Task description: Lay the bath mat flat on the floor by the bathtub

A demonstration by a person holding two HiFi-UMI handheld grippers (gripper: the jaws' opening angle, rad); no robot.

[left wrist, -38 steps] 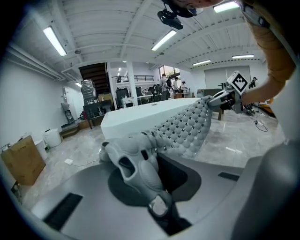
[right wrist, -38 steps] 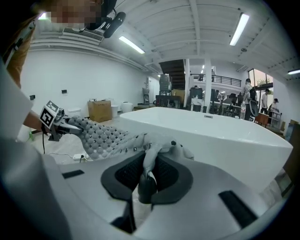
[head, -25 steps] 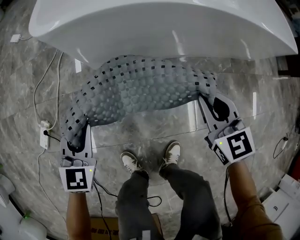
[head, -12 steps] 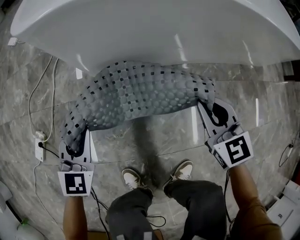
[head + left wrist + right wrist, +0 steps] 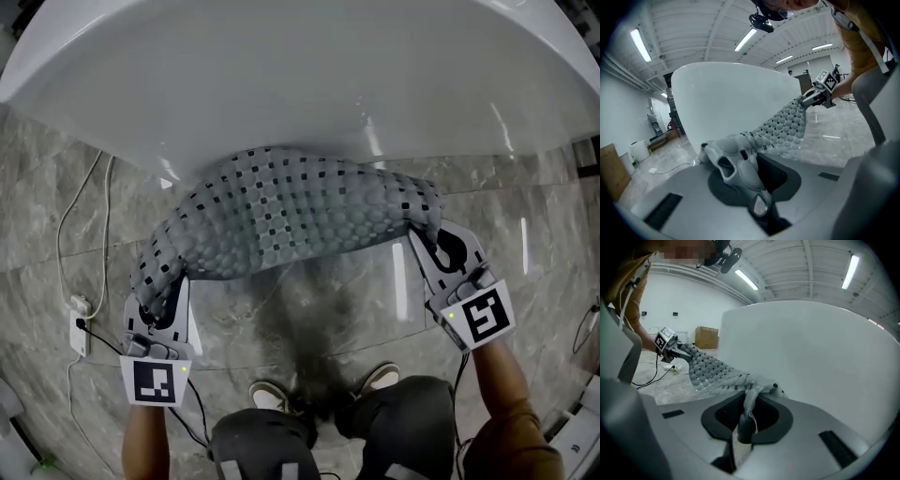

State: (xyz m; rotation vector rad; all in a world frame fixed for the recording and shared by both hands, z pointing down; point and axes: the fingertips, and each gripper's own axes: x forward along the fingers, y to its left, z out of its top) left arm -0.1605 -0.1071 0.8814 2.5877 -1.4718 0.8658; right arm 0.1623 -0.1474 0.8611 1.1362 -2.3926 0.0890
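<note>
**A:** What looms largest here?

**B:** A glossy white oval bathtub (image 5: 300,75). Its curved outer wall fills the top of the head view and stands right behind everything else.

**A:** And the mat?

**B:** The grey pebbled rubber bath mat with small square holes (image 5: 291,211) hangs as a sagging band in front of the tub, up off the floor, with its shadow on the tiles below. I can't tell whether its far edge touches the tub wall.

**A:** Who holds it?

**B:** The left gripper (image 5: 155,292) is clenched on the mat's left end. The right gripper (image 5: 437,240) is clamped on the right end, with a bunched fold pinched between its jaws.

**A:** Anything smaller nearby?

**B:** The person's two pale sneakers (image 5: 272,397) are planted between the grippers. A thin white cable (image 5: 62,234) trails along the left to a white power strip (image 5: 77,324).

**A:** The surface and the room?

**B:** Polished grey marble-look floor tiles (image 5: 534,216) mirror the ceiling's long strip lights (image 5: 749,38). There are pale walls, and a brown cardboard box (image 5: 707,337) sits far off.
</note>
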